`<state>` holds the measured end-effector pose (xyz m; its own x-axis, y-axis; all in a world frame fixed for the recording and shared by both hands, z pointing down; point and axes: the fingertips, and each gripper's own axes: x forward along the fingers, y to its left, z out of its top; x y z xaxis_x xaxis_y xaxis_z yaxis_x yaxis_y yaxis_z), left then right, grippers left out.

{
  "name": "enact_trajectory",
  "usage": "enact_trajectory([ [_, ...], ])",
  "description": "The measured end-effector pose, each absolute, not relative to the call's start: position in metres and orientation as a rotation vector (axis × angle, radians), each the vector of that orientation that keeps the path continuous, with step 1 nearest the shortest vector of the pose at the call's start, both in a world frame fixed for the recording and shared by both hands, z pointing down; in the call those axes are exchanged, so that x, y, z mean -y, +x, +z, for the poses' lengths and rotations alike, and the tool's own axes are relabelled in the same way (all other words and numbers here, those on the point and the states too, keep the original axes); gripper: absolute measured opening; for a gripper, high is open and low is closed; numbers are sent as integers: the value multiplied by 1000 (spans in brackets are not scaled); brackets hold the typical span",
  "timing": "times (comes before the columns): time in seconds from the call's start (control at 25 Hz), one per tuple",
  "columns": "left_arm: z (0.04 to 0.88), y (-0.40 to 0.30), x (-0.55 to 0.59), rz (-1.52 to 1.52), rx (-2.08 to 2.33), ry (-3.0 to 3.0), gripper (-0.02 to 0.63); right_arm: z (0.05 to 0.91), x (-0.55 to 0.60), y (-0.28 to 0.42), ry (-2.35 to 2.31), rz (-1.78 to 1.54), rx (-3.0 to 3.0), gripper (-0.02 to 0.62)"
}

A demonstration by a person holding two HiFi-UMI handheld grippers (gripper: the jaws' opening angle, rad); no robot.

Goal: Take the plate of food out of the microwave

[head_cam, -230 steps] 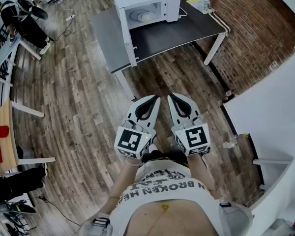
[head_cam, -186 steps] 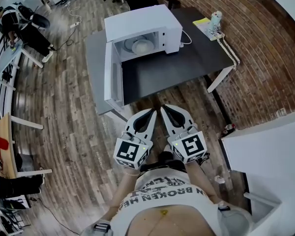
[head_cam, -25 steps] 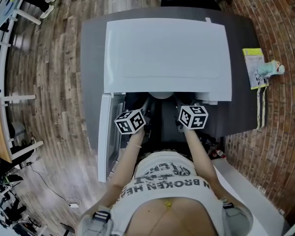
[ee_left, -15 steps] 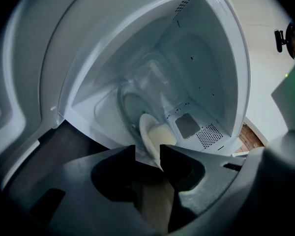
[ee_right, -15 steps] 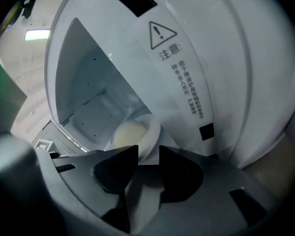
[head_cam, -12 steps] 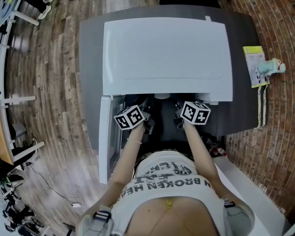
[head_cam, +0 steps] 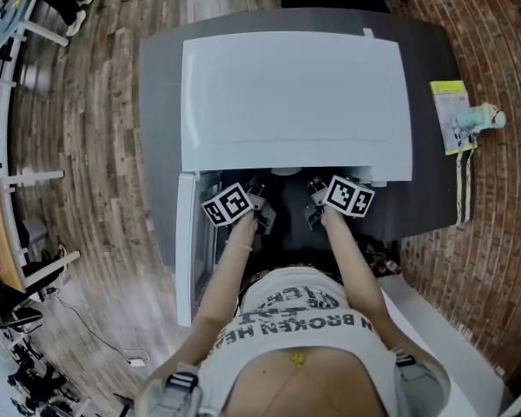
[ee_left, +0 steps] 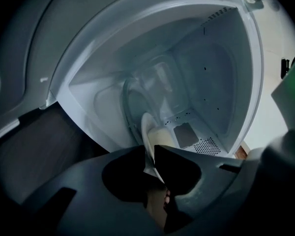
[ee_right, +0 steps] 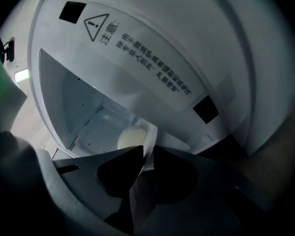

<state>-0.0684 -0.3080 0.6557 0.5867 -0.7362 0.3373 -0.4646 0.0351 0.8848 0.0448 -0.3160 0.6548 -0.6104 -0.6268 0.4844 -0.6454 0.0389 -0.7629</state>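
The white microwave (head_cam: 295, 102) stands on the dark table (head_cam: 156, 102), its door (head_cam: 185, 246) swung open at the left. Inside lies a white plate (ee_left: 146, 132) with a pale round piece of food (ee_left: 163, 137) on it. My left gripper (ee_left: 148, 151) has the plate's rim between its jaws, which are closing and touch it. On the other side, the plate (ee_right: 148, 141) and food (ee_right: 130, 137) sit just past my right gripper (ee_right: 147, 154), whose closing jaws also pinch the rim. In the head view only the marker cubes (head_cam: 227, 205) (head_cam: 350, 195) show; the jaws are hidden under the microwave's top.
The cavity walls stand close around both grippers. A yellow packet (head_cam: 450, 115) and a small pale figure (head_cam: 484, 118) lie at the table's right end. A brick wall (head_cam: 495, 233) runs along the right, with wooden floor at the left.
I have walked up to the microwave since the oldest frames. Over the last second both marker cubes have shifted slightly outward and deeper at the cavity's mouth.
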Motion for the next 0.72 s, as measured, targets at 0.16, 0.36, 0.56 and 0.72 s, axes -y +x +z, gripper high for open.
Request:
enact_trajectory([
  [0.16,657,-68,309,-286,1026,1607,61,656,316,45,1390,1701,2259,59],
  [0.36,657,-68,308,-275,1023,1615,60,656,317,46,1389,1667,2264,60],
  [0.56,656,-68,305,-260,1032,1624,58,656,316,46,1385,1645,2260,60],
  [0.72,653,-68,303,-252,1045,1651,58,653,315,45,1377,1638,2272,59],
])
